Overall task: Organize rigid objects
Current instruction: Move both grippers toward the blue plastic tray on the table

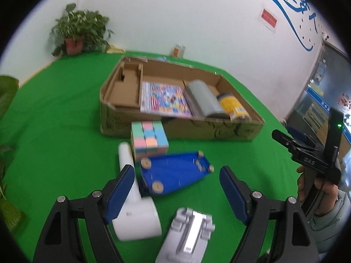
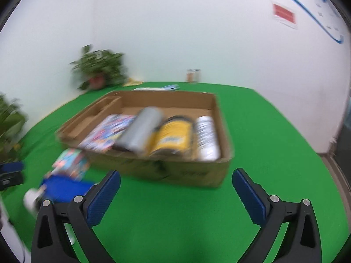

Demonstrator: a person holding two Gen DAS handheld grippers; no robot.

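Both the left tongs [image 1: 176,180] and right tongs [image 2: 175,186] stand apart and empty above the desk [image 2: 252,131], the cardboard box [image 2: 175,173] holding what appears, through blur, to be a yellow-labelled can [image 2: 173,137].

Bright, even, nearly shadowless light; fisheye bending and dark corners in both views; right view motion-blurred.

Cube [image 1: 149,139] before box [image 1: 136,129]; book [image 1: 164,98], cans inside.

Both grippers, left [image 1: 176,183] and right [image 2: 175,186], have black frames with silver screws and ribbed blue pads (sleeve [image 1: 331,221] pale green).
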